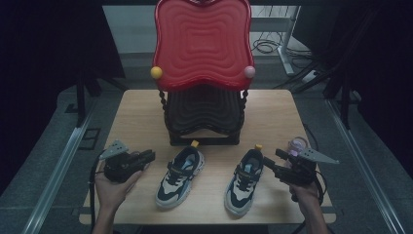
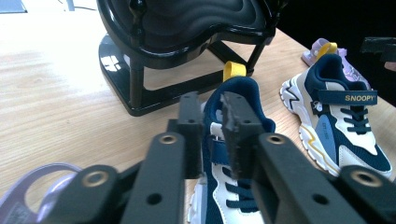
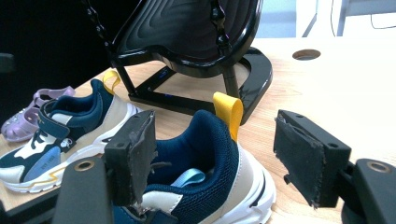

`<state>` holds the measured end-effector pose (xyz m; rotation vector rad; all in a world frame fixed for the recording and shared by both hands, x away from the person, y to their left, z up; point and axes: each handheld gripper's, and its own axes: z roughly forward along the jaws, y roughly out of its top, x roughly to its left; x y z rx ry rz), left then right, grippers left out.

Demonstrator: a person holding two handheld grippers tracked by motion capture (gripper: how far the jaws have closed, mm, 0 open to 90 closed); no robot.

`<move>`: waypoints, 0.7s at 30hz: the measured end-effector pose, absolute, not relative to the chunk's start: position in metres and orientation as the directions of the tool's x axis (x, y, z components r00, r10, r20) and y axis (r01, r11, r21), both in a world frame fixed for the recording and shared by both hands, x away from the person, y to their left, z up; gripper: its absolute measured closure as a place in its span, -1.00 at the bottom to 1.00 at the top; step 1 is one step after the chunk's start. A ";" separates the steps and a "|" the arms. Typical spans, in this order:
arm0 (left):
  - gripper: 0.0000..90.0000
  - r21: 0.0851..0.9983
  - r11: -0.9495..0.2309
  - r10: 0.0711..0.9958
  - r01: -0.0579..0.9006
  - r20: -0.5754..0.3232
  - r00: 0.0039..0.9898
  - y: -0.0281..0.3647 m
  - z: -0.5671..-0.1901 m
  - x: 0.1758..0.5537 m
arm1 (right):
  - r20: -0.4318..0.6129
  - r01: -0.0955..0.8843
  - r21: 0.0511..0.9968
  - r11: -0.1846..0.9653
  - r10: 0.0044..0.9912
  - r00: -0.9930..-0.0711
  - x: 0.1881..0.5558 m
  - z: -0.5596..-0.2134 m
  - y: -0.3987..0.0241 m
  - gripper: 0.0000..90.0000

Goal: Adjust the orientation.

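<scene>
Near the desk's [image 1: 141, 109] left edge, our left gripper [image 1: 148, 157] is nearly clenched on nothing, just beside the left shoe [image 1: 180, 178]. Bare wood separates that shoe from the right shoe [image 1: 244, 180], both by the front edge. Our right gripper [image 1: 268, 163] is released, straddling the right shoe's heel. The black stand [image 1: 204, 122] blocks the middle behind.
</scene>
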<state>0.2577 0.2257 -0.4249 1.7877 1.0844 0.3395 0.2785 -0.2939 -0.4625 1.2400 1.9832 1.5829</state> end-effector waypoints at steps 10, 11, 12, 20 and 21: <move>1.00 0.808 -0.157 0.824 0.567 -0.208 0.526 0.241 -0.426 0.247 | 0.270 0.434 0.901 0.004 0.778 -0.567 0.282 -0.462 -0.295 -0.32; 1.00 0.808 -0.157 0.824 0.567 -0.208 0.526 0.241 -0.426 0.247 | 0.270 0.434 0.901 0.004 0.778 -0.567 0.282 -0.462 -0.295 -0.32; 1.00 0.805 -0.164 0.829 0.570 -0.201 0.523 0.244 -0.426 0.246 | 0.269 0.434 0.901 0.004 0.779 -0.566 0.282 -0.463 -0.294 -0.32; 1.00 0.796 -0.170 0.846 0.581 -0.185 0.500 0.264 -0.428 0.232 | 0.252 0.431 0.902 0.030 0.775 -0.580 0.277 -0.462 -0.286 -0.33; 1.00 0.795 -0.171 0.847 0.583 -0.183 0.499 0.266 -0.429 0.230 | 0.249 0.429 0.903 0.033 0.774 -0.583 0.276 -0.462 -0.285 -0.33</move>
